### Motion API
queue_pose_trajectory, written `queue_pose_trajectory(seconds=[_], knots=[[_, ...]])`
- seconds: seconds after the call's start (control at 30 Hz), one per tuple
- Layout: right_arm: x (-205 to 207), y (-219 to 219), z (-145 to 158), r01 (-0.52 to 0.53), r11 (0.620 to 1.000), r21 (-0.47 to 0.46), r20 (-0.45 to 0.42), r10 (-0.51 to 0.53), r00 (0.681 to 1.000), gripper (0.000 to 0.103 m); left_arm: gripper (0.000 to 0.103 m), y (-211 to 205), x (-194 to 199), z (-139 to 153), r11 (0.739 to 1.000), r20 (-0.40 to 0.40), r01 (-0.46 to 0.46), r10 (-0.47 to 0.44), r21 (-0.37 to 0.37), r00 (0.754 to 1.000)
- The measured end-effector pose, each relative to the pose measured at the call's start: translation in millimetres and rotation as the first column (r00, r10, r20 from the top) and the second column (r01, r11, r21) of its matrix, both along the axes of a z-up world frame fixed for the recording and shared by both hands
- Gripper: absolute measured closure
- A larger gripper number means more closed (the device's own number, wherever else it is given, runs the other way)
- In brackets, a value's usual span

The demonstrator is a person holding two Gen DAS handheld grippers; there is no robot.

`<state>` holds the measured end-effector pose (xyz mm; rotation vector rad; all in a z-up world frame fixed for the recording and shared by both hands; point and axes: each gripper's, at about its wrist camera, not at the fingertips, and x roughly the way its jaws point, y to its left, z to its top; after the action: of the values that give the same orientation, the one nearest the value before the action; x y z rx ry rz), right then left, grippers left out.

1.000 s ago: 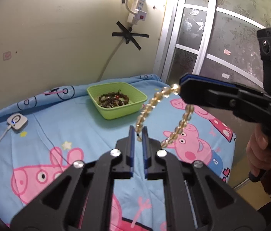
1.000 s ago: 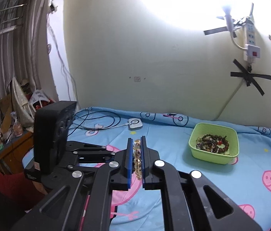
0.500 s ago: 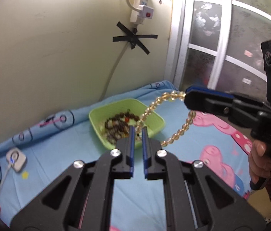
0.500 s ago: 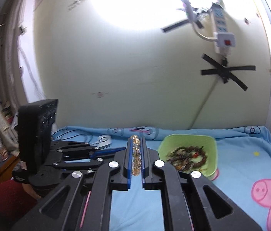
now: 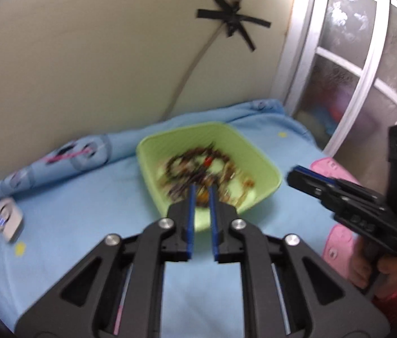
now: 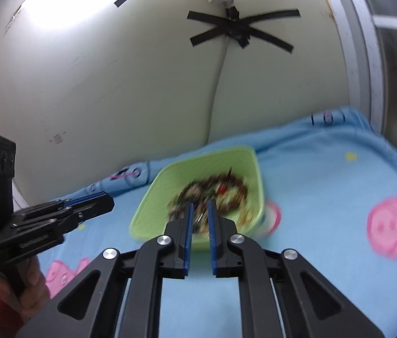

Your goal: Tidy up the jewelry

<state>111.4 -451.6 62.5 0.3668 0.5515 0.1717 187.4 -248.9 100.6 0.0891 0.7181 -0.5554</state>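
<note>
A green bowl [image 5: 255, 157] holds a blurred heap of beaded bracelets [image 5: 198, 169], dark brown and amber. It also shows in the right wrist view [image 6: 156, 194], with the bracelets [image 6: 212, 194] inside. My left gripper [image 5: 200, 190] is open a little and empty, its tips over the bowl's near rim. My right gripper [image 6: 199, 205] is open a little and empty, also over the near rim. Each gripper shows in the other's view, the right one [image 5: 302, 177] beside the bowl and the left one [image 6: 105, 204] left of it.
The bowl sits on a blue cartoon-pig bedsheet [image 5: 85, 225] near the wall. A white charger with cable [image 5: 6, 219] lies at the left. A taped cable and power strip hang on the wall [image 6: 226, 0]. A glass door [image 5: 367, 70] stands at the right.
The amber bead bracelet held between both grippers is gone from them and now lies in the bowl. Both grippers opened slightly and moved closer to the bowl.
</note>
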Motion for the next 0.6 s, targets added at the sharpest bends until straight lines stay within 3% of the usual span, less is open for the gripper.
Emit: queue_pose_trajectory(seconds=[0.07, 0.1, 0.17, 0.27, 0.37, 0.47, 0.6], knots=[[-19, 13, -6, 0.000, 0.999, 0.041, -0.029, 0.001, 1.000, 0.103, 0.062, 11, -22, -8, 0.998, 0.004, -0.048, 0.048, 0.035, 0.999], [-30, 20, -10, 0.012, 0.999, 0.049, -0.045, -0.009, 0.999, 0.101, 0.059, 17, -36, -13, 0.995, 0.017, -0.078, 0.077, 0.061, 0.997], [-46, 37, -17, 0.036, 0.997, 0.066, -0.079, -0.031, 0.996, 0.080, 0.059, 28, -57, -21, 0.988, 0.025, -0.116, 0.115, 0.098, 0.993], [-79, 59, -33, 0.066, 0.990, 0.125, -0.122, -0.051, 0.991, 0.073, 0.058, 49, -87, -36, 0.981, -0.029, -0.161, 0.165, 0.107, 0.986], [-104, 83, -47, 0.094, 0.985, 0.145, -0.187, -0.066, 0.980, 0.068, 0.042, 68, -113, -46, 0.974, -0.055, -0.199, 0.206, 0.108, 0.977], [-126, 107, -57, 0.118, 0.988, 0.097, -0.241, -0.092, 0.966, 0.063, 0.036, 84, -140, -50, 0.962, -0.011, -0.239, 0.242, 0.132, 0.970], [-151, 126, -61, 0.156, 0.985, 0.070, -0.237, -0.136, 0.962, 0.057, 0.011, 100, -174, -53, 0.944, 0.059, -0.289, 0.284, 0.158, 0.957]])
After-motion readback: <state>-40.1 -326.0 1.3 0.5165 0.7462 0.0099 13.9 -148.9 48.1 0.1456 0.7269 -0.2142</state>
